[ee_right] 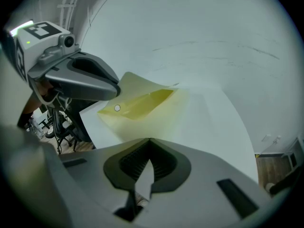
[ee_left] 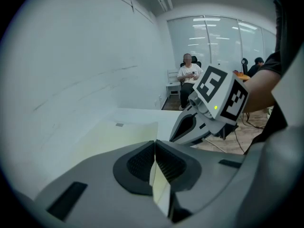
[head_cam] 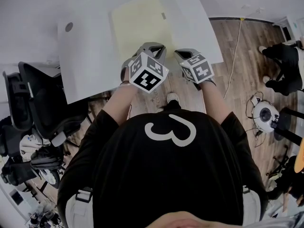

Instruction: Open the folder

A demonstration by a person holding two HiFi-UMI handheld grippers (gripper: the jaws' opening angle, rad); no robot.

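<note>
The opening of the folder looks to be under way. It lies on the white counter in front of the person. Seen from the right gripper view, its top cover stands raised at the near corner, showing a brighter yellow inside. The left gripper has its fingers together, and they appear pinched on that thin cover corner. The right gripper hangs just beside it over bare counter, with its fingers also together and nothing between them. The next move probably calls for carrying the pinched cover up and over in an arc. The right gripper could press the lower sheet down so the whole folder does not slide or lift with it. By count there is one folder, one counter and two grippers. The folder's lower sheet carries one round snap stud, and one small grey tab sits at its edge.
</note>
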